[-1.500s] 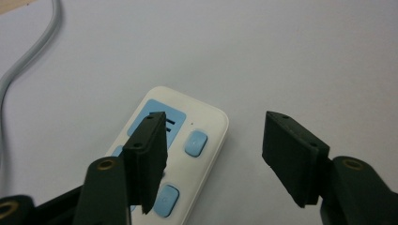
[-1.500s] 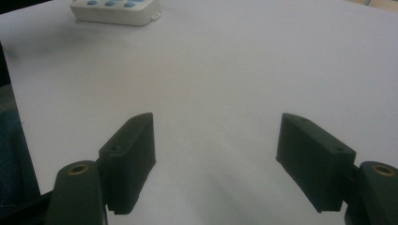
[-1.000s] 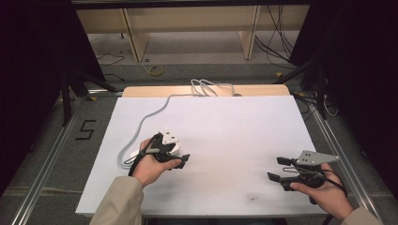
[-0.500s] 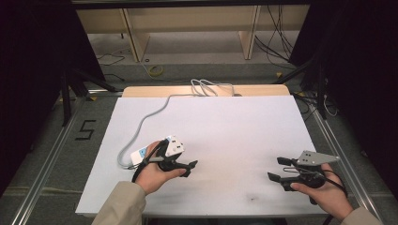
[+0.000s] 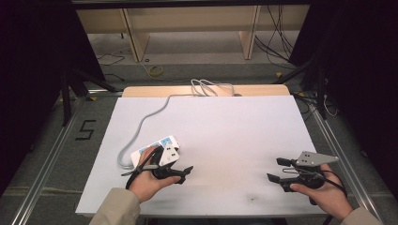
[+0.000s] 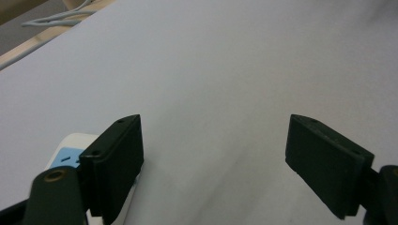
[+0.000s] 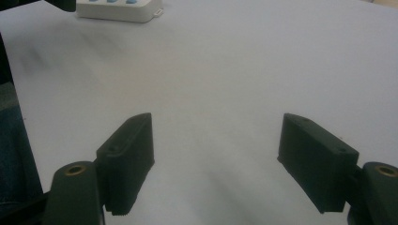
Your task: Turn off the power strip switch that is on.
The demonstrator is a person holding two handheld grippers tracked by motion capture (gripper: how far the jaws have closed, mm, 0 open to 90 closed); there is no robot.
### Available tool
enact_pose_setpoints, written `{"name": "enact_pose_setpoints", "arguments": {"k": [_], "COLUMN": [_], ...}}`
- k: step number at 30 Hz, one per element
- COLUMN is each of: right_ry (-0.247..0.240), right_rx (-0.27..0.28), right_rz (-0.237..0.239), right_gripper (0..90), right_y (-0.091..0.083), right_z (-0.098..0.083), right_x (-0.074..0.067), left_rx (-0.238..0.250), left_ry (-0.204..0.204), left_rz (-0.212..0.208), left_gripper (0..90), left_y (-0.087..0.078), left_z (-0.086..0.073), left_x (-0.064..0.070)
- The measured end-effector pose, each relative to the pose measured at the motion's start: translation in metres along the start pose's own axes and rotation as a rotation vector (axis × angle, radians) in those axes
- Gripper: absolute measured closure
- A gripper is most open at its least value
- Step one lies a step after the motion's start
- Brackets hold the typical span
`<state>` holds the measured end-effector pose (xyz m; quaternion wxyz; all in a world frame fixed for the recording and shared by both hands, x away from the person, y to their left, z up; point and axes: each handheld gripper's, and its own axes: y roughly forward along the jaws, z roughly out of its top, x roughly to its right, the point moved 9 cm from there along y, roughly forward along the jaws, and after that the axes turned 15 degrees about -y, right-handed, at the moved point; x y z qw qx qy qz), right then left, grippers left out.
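Power strip (image 5: 157, 151) sits at 8 o'clock on table (image 5: 225, 126), touching left gripper (image 5: 180, 172), which has slid toward 3 o'clock, jaws wide, holding nothing. Strip looks released, placement likely done. Right gripper (image 5: 277, 169) at 4 o'clock, wide open, empty.

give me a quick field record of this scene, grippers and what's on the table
surface: white table
item: white power strip with blue socket faces, lying flat near the front left
cord: grey cord running from the strip to the far edge
left gripper: open, beside the strip, nothing between its jaws
right gripper: open, over bare table at the front right
contact: neither gripper holds anything
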<state>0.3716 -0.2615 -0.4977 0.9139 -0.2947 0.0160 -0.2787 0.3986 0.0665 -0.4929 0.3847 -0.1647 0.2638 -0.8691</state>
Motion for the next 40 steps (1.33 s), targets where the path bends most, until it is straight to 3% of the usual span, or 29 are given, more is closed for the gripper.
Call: {"name": "enact_pose_setpoints", "arguments": {"k": [8, 27, 40], "right_ry": [0.002, 0.003, -0.002], "right_rx": [-0.005, -0.002, -0.004], "right_rz": [0.002, 0.002, 0.003], "right_gripper": [27.4, 26.9, 26.8], "right_y": [0.0, 0.0, 0.001], "right_z": [-0.001, -0.001, -0.001], "right_x": [-0.001, 0.0, 0.0], "left_rx": [-0.012, -0.029, -0.032], "left_ry": [0.007, -0.027, -0.018], "left_rz": [0.014, 0.047, 0.044], "left_gripper": [19.5, 19.3, 19.4], "left_y": [-0.007, -0.027, -0.024], "left_z": [-0.009, -0.035, -0.035], "left_x": [-0.004, -0.017, -0.015]}}
